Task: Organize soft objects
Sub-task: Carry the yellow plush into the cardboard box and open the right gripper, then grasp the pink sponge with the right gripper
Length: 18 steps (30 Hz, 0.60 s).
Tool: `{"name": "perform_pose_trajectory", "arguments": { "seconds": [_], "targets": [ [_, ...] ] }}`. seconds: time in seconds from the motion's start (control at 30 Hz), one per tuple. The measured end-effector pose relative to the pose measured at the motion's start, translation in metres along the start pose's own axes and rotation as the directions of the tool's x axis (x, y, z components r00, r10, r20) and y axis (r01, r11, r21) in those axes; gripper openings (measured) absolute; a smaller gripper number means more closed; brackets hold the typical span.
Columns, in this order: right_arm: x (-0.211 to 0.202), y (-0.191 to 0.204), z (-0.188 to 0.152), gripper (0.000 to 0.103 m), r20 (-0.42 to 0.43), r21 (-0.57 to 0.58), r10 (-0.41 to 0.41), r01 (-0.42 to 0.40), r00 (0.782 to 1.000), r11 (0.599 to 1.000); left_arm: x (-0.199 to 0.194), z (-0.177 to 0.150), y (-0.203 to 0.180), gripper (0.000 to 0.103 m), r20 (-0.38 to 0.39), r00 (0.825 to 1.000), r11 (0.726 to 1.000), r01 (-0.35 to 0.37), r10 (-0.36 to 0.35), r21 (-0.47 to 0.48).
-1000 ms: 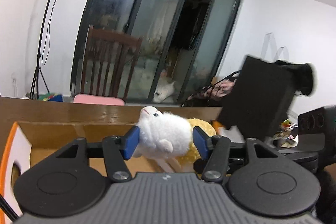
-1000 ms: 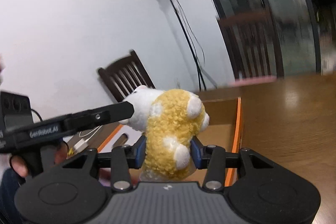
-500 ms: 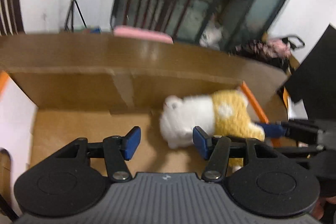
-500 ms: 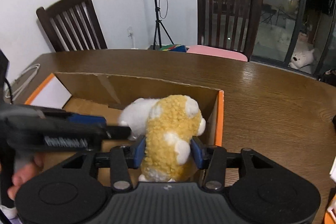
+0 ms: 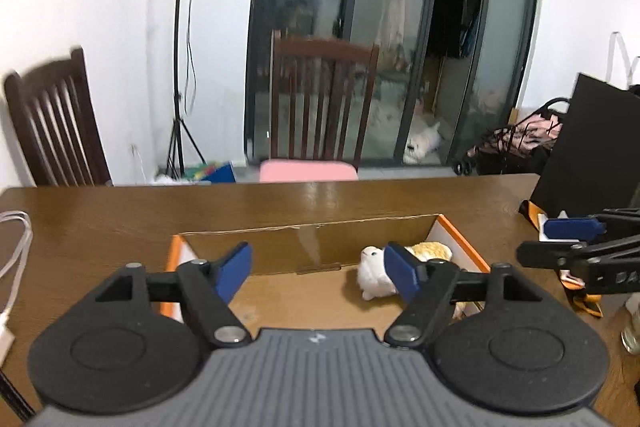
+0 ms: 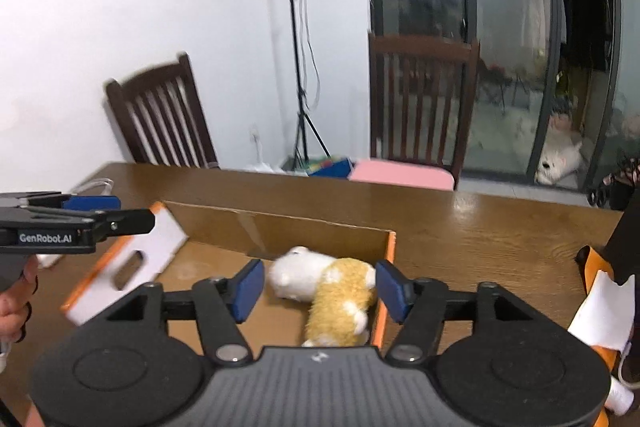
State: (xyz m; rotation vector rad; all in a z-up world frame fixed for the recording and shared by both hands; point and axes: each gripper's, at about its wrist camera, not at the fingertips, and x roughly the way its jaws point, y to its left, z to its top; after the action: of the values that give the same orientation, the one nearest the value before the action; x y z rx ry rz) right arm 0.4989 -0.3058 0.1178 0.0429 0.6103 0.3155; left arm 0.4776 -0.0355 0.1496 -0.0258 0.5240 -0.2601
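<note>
A white and yellow plush toy [image 6: 324, 287] lies on the floor of an open cardboard box [image 6: 280, 227], against its right orange wall. It also shows in the left wrist view [image 5: 376, 269], partly hidden behind my left gripper's right finger. My left gripper [image 5: 316, 269] is open and empty above the box [image 5: 304, 239]. My right gripper [image 6: 320, 285] is open and empty, raised just above the plush. The left gripper also shows at the left of the right wrist view [image 6: 92, 211], and the right gripper at the right of the left wrist view [image 5: 568, 239].
The box sits on a brown wooden table [image 6: 480, 227]. A white cable [image 5: 16, 247] lies at the table's left. A black box [image 5: 592, 147] and orange and white paper [image 6: 604, 307] stand at the right. Two wooden chairs [image 5: 320, 107] are behind the table.
Both grippers let go of the plush, which now lies in the box. Both grippers opened wide and lifted back from it.
</note>
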Motion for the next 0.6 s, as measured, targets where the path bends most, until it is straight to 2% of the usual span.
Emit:
{"name": "perform_pose_trajectory", "arguments": {
  "seconds": [0.07,0.23,0.33,0.47,0.53,0.6],
  "targets": [
    [-0.026,0.01,-0.017,0.078,0.038,0.007,0.017,-0.017,0.999,1.0,-0.024,-0.019,-0.003,0.083,0.026,1.0,1.0,-0.003,0.003,0.009],
    [-0.075,0.028,-0.082,0.086,0.091,-0.014,0.101,-0.1,0.991,0.995,-0.082,-0.079,-0.001,0.092,0.079,0.997,0.999,-0.002,-0.001,0.034],
    [-0.09,0.039,-0.121,0.086,0.075,-0.033,0.091,-0.088,0.993,0.996,-0.107,-0.117,-0.005,0.093,0.107,0.994,0.998,-0.028,0.021,0.057],
    [-0.114,0.056,-0.166,0.088,0.104,-0.06,0.078,-0.072,0.991,0.996,-0.139,-0.159,0.003,0.097,0.117,0.993,1.0,-0.027,0.028,-0.004],
    [-0.122,0.06,-0.182,0.088,0.102,-0.049,0.074,-0.069,0.992,0.996,-0.144,-0.174,0.004,0.097,0.102,0.994,0.999,-0.034,0.036,-0.023],
    [-0.127,0.062,-0.197,0.089,0.088,-0.018,0.068,-0.066,0.994,0.998,-0.148,-0.185,0.001,0.097,0.095,0.994,0.999,-0.05,0.05,0.0]
  ]
}}
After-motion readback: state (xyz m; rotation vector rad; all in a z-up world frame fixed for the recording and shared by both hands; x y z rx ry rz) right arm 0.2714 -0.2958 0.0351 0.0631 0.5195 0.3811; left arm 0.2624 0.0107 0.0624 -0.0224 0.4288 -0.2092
